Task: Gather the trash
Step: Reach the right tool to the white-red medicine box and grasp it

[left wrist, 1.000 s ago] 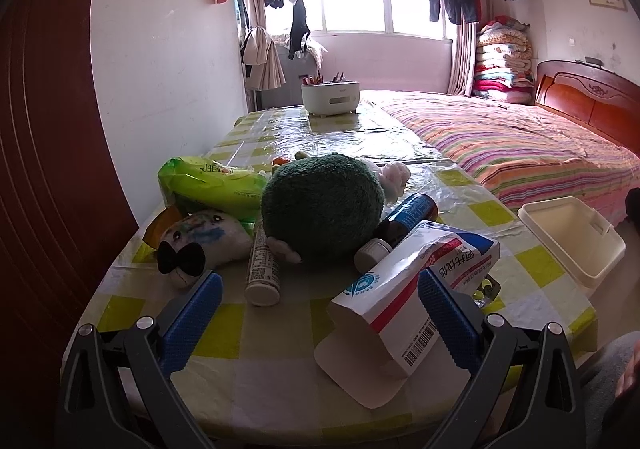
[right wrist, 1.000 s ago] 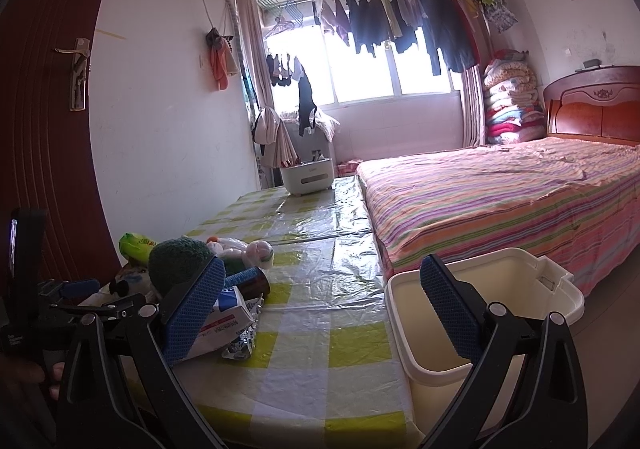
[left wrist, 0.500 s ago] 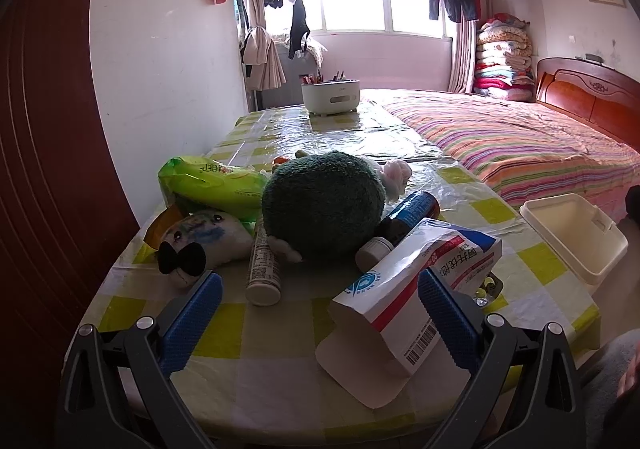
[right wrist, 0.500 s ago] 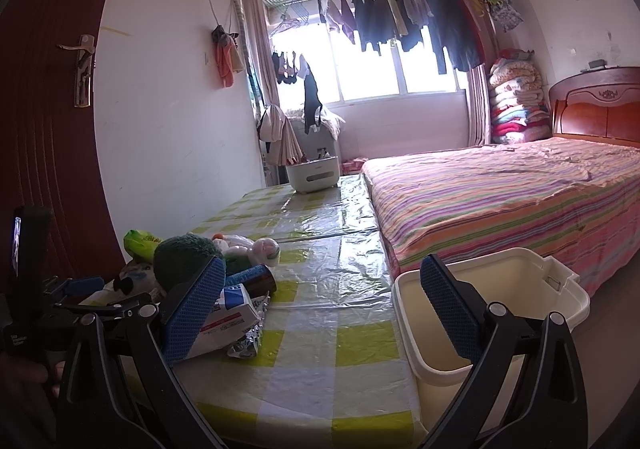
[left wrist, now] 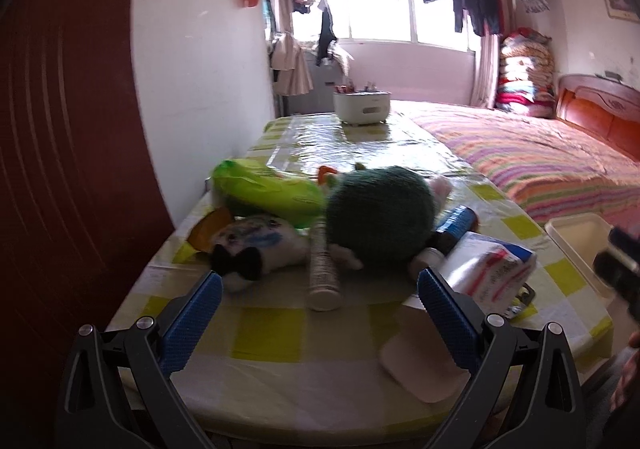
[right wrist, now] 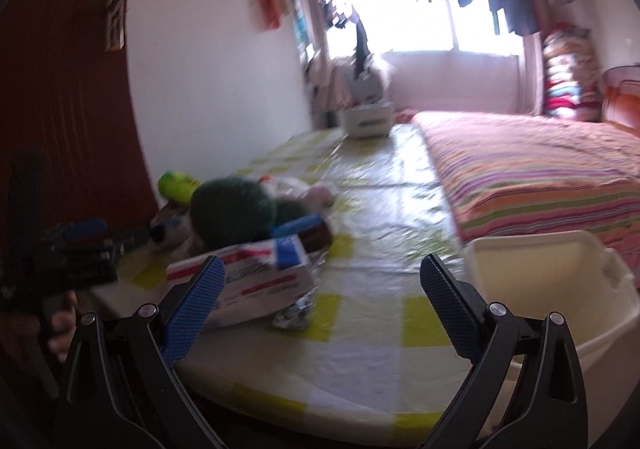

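A white, red and blue paper carton lies on the checked table near its front edge, beside a crumpled foil wrapper. A white tube, a blue-labelled bottle and a green snack bag lie around a round green plush toy. My left gripper stands open just short of the tube, nothing between its fingers. My right gripper hangs open over the table's front, the carton behind its left finger. A cream bin stands off the table's right edge.
A white plush with a black bow lies at the left. A white caddy stands at the table's far end. A striped bed runs along the right, a dark red door on the left. The left gripper's handle shows at left.
Both views have swung and blurred. My left gripper has shifted left toward the tube. My right gripper has moved closer to the carton; both stay open.
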Action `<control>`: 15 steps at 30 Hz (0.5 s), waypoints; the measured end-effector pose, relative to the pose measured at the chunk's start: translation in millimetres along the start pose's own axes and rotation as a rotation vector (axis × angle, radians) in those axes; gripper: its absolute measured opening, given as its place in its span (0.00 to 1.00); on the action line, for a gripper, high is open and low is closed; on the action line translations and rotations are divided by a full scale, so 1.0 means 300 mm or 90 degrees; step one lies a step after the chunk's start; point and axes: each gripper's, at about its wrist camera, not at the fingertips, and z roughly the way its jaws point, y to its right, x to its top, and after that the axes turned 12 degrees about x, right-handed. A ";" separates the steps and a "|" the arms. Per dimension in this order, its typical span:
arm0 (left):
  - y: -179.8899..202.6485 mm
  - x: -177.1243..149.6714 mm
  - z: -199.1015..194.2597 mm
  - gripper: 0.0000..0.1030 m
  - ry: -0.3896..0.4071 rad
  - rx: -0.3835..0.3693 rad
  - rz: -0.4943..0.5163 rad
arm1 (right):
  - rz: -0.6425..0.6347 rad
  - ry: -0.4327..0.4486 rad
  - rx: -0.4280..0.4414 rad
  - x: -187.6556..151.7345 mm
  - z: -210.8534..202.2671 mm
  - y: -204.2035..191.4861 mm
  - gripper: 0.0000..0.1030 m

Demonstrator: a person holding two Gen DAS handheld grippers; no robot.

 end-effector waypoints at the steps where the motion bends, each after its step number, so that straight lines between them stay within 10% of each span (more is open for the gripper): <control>1: -0.018 0.000 0.004 0.93 -0.003 0.004 -0.008 | 0.000 -0.011 0.007 0.000 0.019 -0.004 0.94; 15: -0.095 -0.005 0.040 0.93 -0.027 0.020 -0.033 | 0.157 -0.085 0.202 -0.038 0.106 -0.040 0.94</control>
